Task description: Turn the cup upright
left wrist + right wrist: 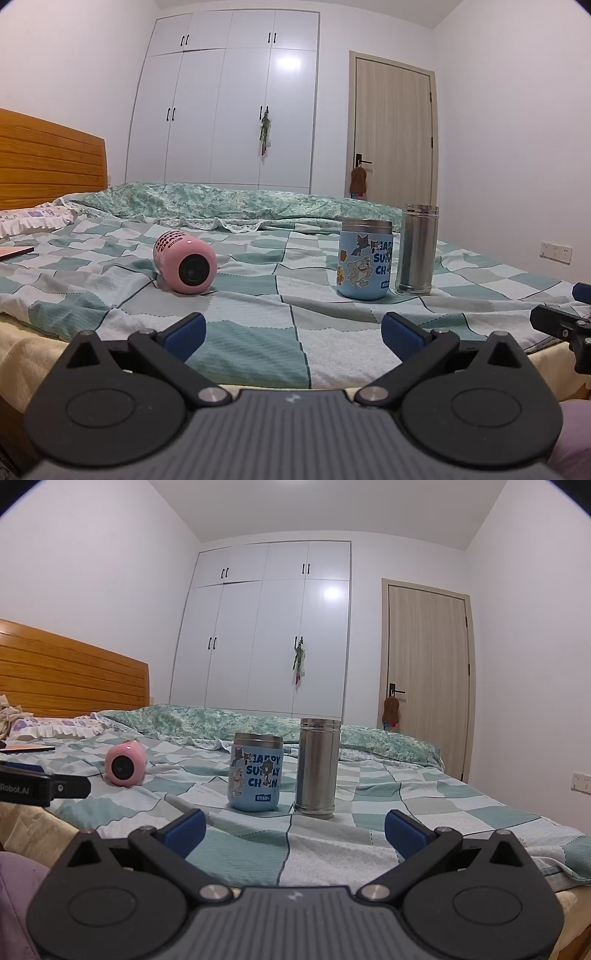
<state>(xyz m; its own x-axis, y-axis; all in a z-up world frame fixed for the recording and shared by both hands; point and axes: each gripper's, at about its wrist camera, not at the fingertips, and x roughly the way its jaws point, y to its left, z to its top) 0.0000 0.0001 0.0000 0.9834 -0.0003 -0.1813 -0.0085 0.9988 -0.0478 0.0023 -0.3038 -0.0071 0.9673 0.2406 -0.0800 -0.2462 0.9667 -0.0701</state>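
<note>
A pink cup (pixel 184 261) lies on its side on the checked bed cover (pixel 258 306), its dark round end facing me; it also shows in the right wrist view (pixel 125 762). A blue cartoon-print cup (pixel 364 258) stands upright, also in the right wrist view (pixel 256 772). A steel flask (pixel 416 249) stands beside it, also in the right wrist view (pixel 317 768). My left gripper (pixel 293 338) is open and empty near the bed's front edge, short of the pink cup. My right gripper (pixel 294 832) is open and empty in front of the blue cup and flask.
A wooden headboard (pixel 48 158) and pillows are at the left. A folded green quilt (pixel 229 203) lies along the far side. A white wardrobe (pixel 225 110) and a door (pixel 393 129) stand behind. A flat book or tablet (pixel 27 748) lies at the left.
</note>
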